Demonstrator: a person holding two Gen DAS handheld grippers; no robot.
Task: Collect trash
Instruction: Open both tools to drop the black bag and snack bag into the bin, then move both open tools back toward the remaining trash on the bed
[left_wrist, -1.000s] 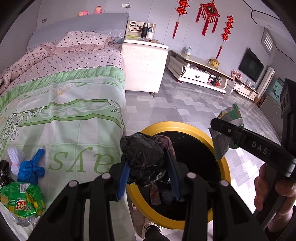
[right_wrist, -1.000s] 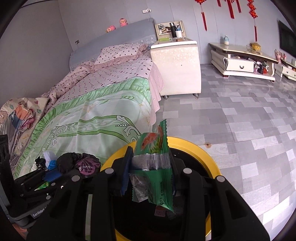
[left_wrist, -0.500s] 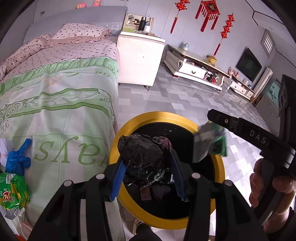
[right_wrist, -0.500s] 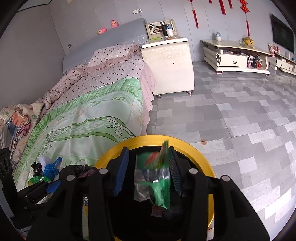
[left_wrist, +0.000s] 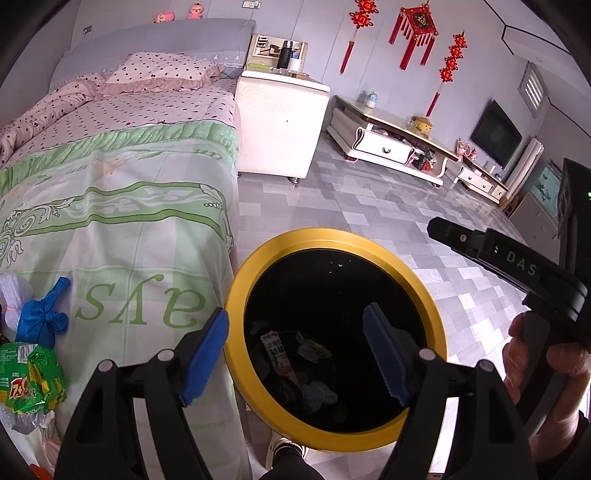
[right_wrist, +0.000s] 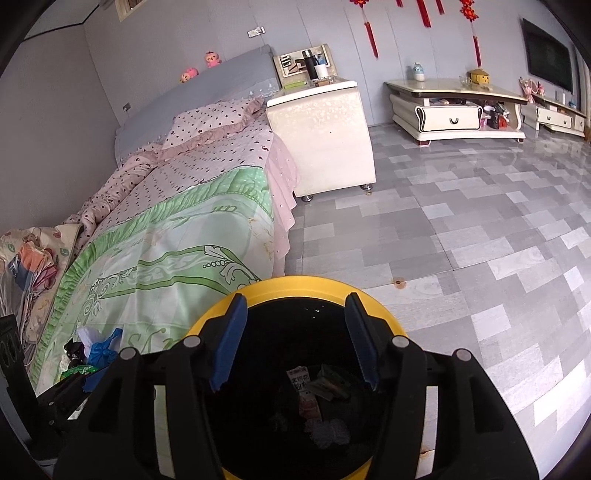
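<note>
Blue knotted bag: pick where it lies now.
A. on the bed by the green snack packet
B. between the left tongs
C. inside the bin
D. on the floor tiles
A: the blue bag lies on the bed, just above the green snack packet.

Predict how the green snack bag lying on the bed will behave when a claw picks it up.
The green snack bag looks crumpled and shiny, so it will probably flop, crush and perhaps slip between the pads. It looks flattened, so it is likely light.
</note>
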